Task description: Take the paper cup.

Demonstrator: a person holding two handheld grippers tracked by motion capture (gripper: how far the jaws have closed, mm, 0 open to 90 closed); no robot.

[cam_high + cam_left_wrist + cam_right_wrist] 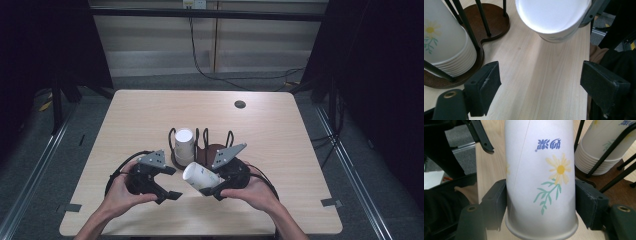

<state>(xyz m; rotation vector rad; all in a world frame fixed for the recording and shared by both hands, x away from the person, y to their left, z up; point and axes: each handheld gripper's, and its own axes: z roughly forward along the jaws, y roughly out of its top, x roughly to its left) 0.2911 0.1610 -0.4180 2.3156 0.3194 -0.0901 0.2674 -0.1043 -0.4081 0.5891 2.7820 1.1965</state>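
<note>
The paper cup (541, 180) runs past the right gripper view's top edge, hiding its base. The cup stack (445, 40) is cut off at left.

Light wood-grain table (150, 115), rounded corners, small dark round grommet (240, 104) near far edge. Grey tape patches at near-left (70, 207) and near-right (330, 202) corners. Grey carpet floor (30, 165) around table. Metal floor rails (350, 165) run both sides, converging toward back. Back wall (150, 35): pale panels, horizontal ledges, dark bar across top. Black cable (200, 65) drops from wall outlet, trails right along floor. Black curtains (385, 75) left and right. Lighting even from overhead, dark at sides.
</note>
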